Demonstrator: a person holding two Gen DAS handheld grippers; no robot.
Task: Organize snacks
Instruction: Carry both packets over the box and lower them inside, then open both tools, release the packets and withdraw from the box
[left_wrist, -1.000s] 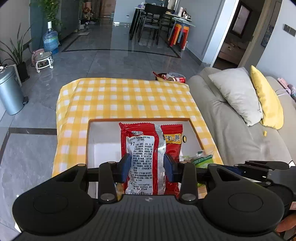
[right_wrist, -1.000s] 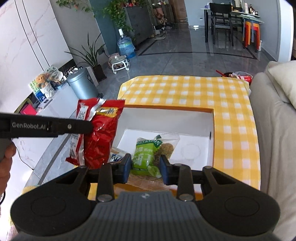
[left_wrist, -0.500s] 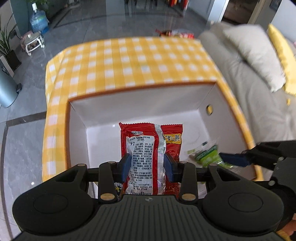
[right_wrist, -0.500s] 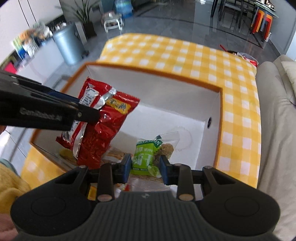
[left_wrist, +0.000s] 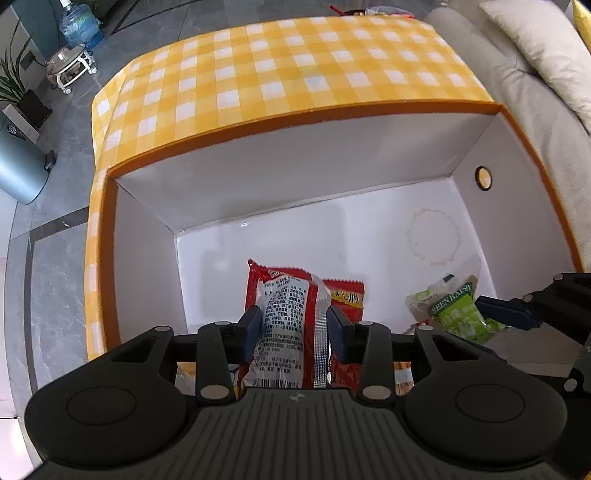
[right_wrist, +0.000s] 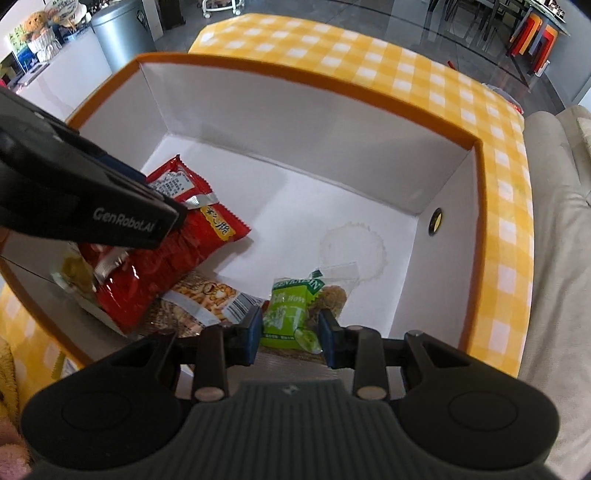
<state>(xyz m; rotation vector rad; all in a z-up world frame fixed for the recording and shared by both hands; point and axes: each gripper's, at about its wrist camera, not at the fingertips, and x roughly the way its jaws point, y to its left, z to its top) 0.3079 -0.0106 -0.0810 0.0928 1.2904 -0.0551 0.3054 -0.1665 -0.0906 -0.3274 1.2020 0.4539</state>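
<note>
We see a red snack packet (left_wrist: 291, 317) and a green raisin pouch (right_wrist: 291, 314) hanging upright inside the white-lined orange box (left_wrist: 295, 162).

A yellow-and-white checked cloth (left_wrist: 280, 74) covered the worktop. A beige fabric sofa (left_wrist: 524, 85) stood just beside it, a pale cushion (left_wrist: 546, 44) lying on its seat. Across the glossy grey tiled floor (left_wrist: 55, 229) were a round grey metal bin (right_wrist: 122, 33), a blue water bottle (left_wrist: 79, 24) and a potted green plant (left_wrist: 16, 88).

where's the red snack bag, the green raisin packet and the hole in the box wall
red snack bag (left_wrist: 284, 317), left wrist view, printed back panel
green raisin packet (right_wrist: 286, 314), right wrist view, green label
hole in the box wall (left_wrist: 483, 178), left wrist view, its yellow centre
</note>
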